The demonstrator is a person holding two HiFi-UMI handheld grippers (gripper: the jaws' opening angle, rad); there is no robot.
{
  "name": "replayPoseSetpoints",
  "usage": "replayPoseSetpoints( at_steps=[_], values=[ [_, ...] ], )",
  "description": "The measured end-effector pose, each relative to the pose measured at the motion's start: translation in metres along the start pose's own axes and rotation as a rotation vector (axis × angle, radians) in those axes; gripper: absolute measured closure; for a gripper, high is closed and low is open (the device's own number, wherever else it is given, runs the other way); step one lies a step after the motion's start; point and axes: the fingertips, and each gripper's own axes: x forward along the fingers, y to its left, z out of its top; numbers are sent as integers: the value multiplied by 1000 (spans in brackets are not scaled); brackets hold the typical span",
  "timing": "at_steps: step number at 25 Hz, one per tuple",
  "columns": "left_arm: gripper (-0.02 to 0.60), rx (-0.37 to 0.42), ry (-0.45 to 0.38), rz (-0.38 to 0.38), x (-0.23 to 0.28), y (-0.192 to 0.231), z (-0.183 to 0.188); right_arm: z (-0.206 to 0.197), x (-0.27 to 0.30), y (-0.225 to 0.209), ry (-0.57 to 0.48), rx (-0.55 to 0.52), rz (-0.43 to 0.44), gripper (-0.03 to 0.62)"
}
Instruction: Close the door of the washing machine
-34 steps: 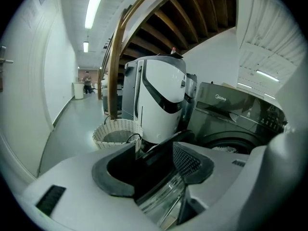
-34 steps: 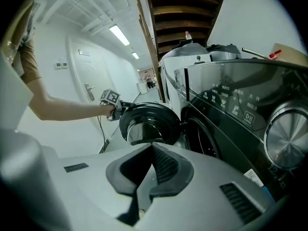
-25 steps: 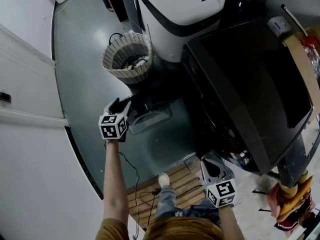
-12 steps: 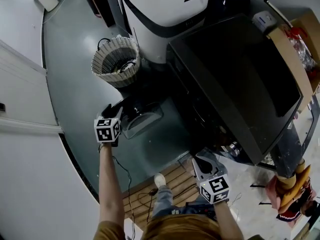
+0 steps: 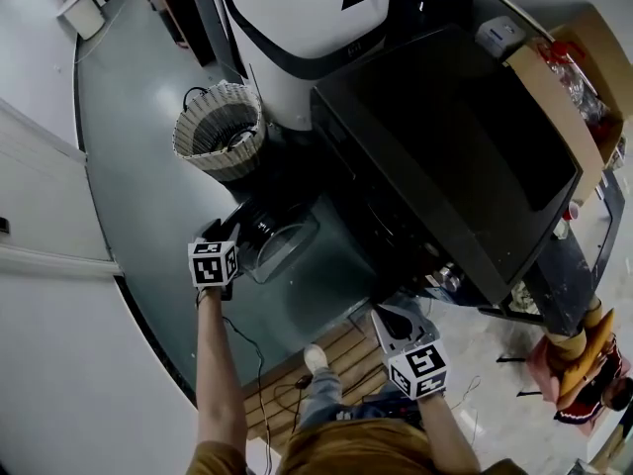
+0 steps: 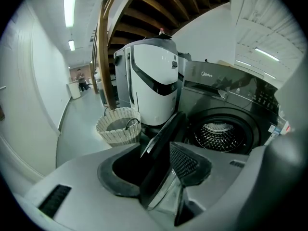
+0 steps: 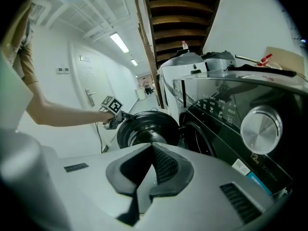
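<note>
The dark front-loading washing machine (image 5: 445,146) stands at the right with its round glass door (image 5: 277,240) swung wide open toward the floor space. My left gripper (image 5: 229,237) is at the door's free edge. In the left gripper view the door rim (image 6: 163,143) runs between the jaws of the left gripper (image 6: 154,170), which are closing around it. The steel drum (image 6: 221,134) shows behind. My right gripper (image 5: 396,315) hangs near the machine's front lower corner, shut on nothing. In the right gripper view the right gripper (image 7: 151,170) faces the open door (image 7: 144,131) and the control dial (image 7: 260,124).
A wicker basket (image 5: 218,127) and a tall white appliance (image 5: 297,28) stand beyond the door. A cardboard box (image 5: 564,67) sits behind the machine's top. A wooden slat mat (image 5: 346,359) and cables (image 5: 259,364) lie by the person's feet. A white wall (image 5: 59,344) runs along the left.
My left gripper has moved sideways along the door's edge, closer in on the rim. My right gripper has lifted slightly. The door still stands wide open.
</note>
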Motion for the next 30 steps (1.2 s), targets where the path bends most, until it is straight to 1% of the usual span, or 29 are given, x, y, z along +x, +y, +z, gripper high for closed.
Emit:
replayPoseSetpoints(
  at_steps=[11,17,30],
  values=[
    [417,57,59,-54,-13,-37,-20,1,-24,4,-50,0,-33,582],
    [436,86,97,-102,-21,-57,-28,9,-36,7,-84,0,-45,582],
    [456,98,120,-191,-36,-108,-40,20,-55,12,-119,-19,-66,582]
  ],
)
